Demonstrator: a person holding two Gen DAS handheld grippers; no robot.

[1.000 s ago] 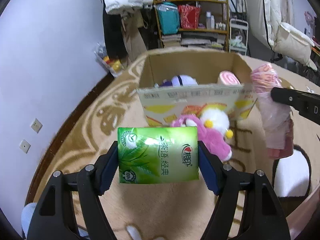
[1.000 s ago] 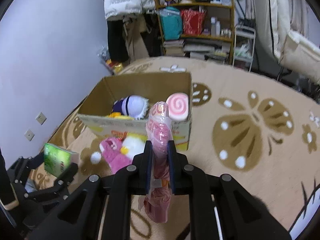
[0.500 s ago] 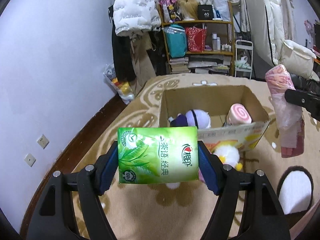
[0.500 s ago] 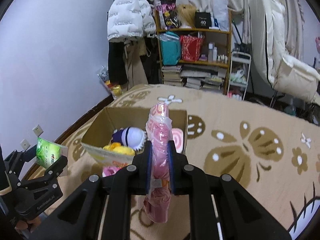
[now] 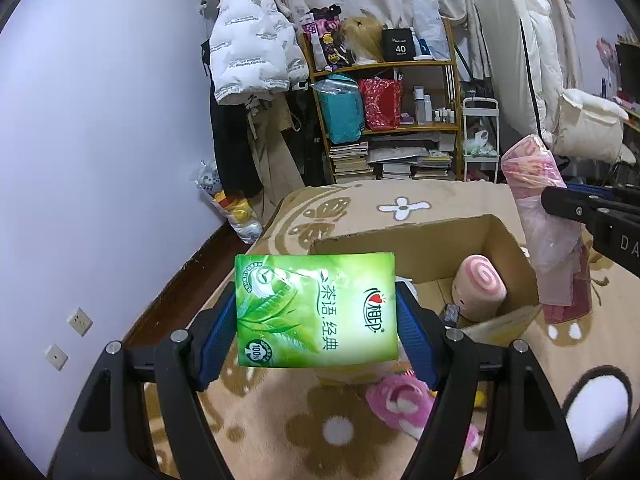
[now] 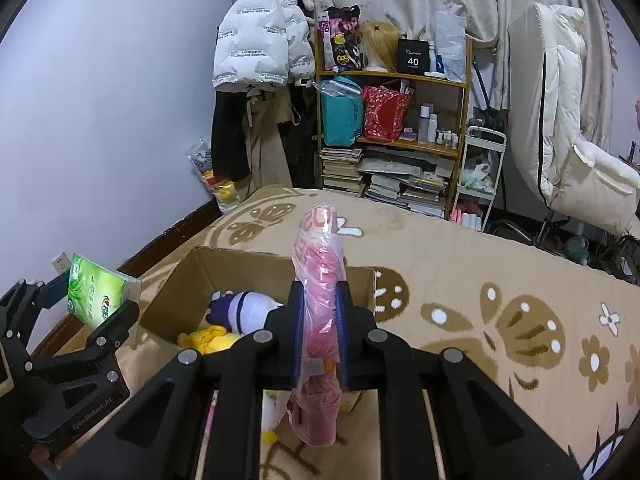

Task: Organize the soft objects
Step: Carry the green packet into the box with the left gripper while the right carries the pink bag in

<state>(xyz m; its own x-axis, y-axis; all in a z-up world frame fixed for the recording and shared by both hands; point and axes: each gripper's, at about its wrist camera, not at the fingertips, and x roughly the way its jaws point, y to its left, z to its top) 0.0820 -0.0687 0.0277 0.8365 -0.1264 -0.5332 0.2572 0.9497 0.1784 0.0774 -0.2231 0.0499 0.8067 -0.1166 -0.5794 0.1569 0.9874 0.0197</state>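
Tissue pack (image 5: pixel 316 310) is clamped across its width in my left gripper (image 5: pixel 316 320), jaws about half open and pressing on both short ends, so it sits centre-low in the left view. Right gripper (image 6: pixel 320 328) has its jaws squeezed nearly shut on a pink bagged roll (image 6: pixel 318 320), long axis standing upright, roughly centre frame in the right view. The cardboard box (image 6: pixel 256 270) is the thing that matters: it lies ahead of and below both loads, open top facing up, with a purple plush (image 6: pixel 244 310) and a pink swirl cushion (image 5: pixel 478 286) already inside. From the left view the pack overlaps the box's near left corner; I'd guess the roll is slightly nearer the opening. Pink plush (image 5: pixel 400 400) is on the rug (image 6: pixel 460 264), outside the box.
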